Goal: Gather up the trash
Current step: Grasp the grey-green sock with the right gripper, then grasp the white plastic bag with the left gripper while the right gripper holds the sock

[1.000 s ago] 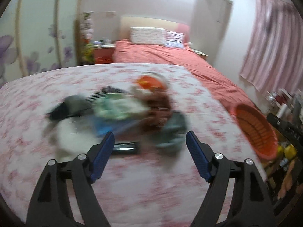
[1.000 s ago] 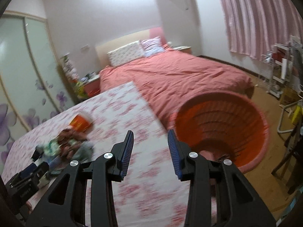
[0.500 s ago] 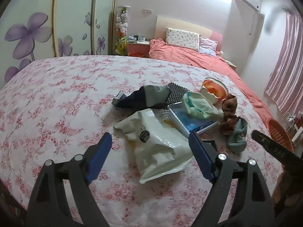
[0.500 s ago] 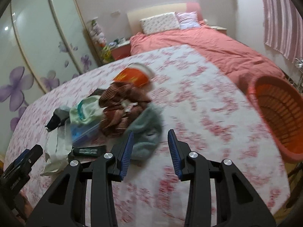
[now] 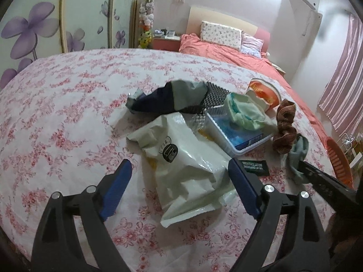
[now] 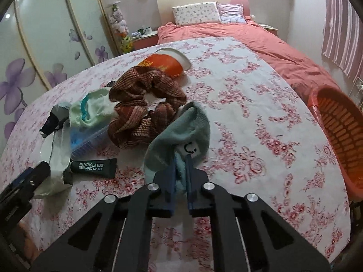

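Two claws busy: right claw (image 6: 181,158), jaws just closing, pinches the teal sock (image 6: 181,131) at tabletop (image 6: 261,117) centre; left claw (image 5: 179,181) gapes around the white bag (image 5: 188,167). That thin pinch might slip before the orange basket (image 6: 335,131) at 3 o'clock.

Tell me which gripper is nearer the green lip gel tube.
Left. The left gripper hangs open over the white bag, its right finger beside the tube. The right gripper is shut on the teal sock, further off.

Two wrist cameras, both looking down at one floral table (image 5: 56,117)

The left view stands near the white bag (image 5: 188,165); the right view stands close over the teal cloth (image 6: 181,133). Both share the brown scrunchie (image 6: 140,104), the far bed (image 6: 226,34).
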`<control>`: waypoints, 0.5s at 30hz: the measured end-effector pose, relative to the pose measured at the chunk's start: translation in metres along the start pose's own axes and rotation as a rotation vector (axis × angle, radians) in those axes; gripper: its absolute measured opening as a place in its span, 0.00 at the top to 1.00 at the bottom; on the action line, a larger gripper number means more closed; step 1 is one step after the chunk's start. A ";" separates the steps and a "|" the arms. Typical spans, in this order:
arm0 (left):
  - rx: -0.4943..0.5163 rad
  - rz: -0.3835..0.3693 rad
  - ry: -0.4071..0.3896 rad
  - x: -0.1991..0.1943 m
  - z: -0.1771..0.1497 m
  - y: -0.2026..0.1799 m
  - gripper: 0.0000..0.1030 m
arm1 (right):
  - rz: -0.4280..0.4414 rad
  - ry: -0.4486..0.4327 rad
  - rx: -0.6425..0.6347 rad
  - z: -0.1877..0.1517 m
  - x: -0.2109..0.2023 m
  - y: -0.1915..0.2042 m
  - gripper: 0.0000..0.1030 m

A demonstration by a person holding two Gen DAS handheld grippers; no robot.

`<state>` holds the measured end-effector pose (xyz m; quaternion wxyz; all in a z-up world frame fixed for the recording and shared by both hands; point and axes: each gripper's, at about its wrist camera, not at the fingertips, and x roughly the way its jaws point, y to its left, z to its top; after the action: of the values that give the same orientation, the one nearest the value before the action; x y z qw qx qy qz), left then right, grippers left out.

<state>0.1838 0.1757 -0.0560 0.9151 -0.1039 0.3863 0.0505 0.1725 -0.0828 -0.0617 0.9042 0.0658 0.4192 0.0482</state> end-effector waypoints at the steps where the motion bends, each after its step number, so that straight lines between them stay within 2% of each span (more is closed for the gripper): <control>1: -0.006 -0.005 0.008 0.002 0.000 0.000 0.17 | -0.005 -0.005 0.008 0.000 -0.002 -0.003 0.93; 7: -0.014 -0.014 0.028 0.010 0.003 -0.004 0.18 | -0.012 -0.012 0.028 -0.001 -0.005 -0.013 0.93; 10: -0.042 -0.036 0.069 0.018 0.002 0.000 0.31 | -0.012 -0.012 0.025 -0.002 -0.005 -0.014 0.93; 15: -0.038 -0.049 0.055 0.014 -0.001 0.003 0.44 | -0.011 -0.016 0.021 -0.002 -0.006 -0.015 0.93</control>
<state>0.1923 0.1784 -0.0671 0.9031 -0.1322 0.4074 0.0324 0.1675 -0.0979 -0.0603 0.9071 0.0735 0.4127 0.0382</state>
